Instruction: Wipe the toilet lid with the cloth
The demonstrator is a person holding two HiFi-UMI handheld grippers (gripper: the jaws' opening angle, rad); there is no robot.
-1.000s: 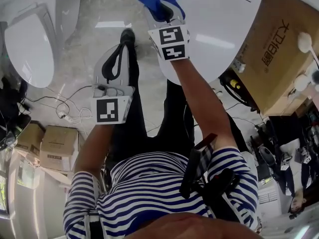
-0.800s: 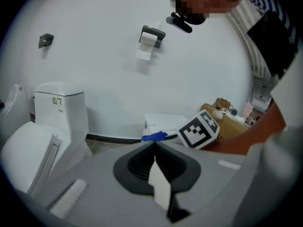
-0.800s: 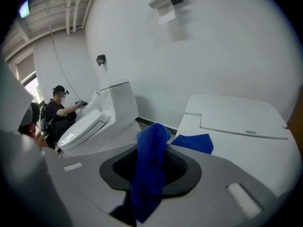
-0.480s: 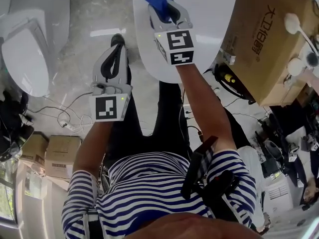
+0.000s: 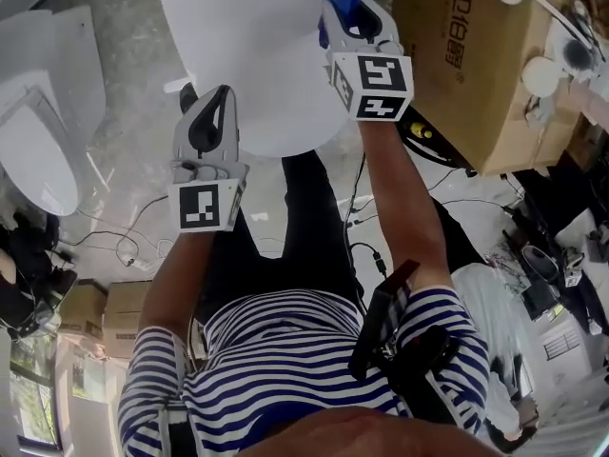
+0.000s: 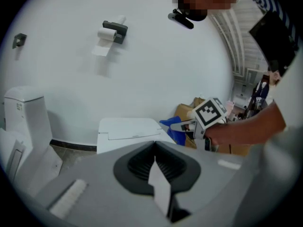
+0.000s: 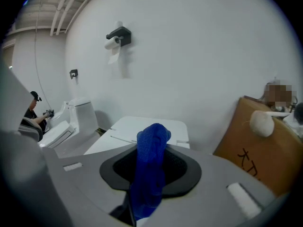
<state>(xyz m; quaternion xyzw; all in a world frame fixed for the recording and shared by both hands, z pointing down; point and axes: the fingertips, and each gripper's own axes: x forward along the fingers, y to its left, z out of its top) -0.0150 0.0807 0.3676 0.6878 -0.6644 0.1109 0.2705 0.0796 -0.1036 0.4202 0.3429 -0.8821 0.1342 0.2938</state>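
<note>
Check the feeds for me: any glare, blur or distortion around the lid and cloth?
Head view: toilet lid is flat, bright white with hardly any shading; edges bend. Left gripper view: fisheye, dark corners, near foreground soft, mosaic patch at top. Right gripper view: same curvature, cloth fairly crisp, even light, no glare.

Toilet lid sits ahead of me, cardboard box just R of it, 2nd toilet well L. Paper-roll holder on wall behind.
</note>
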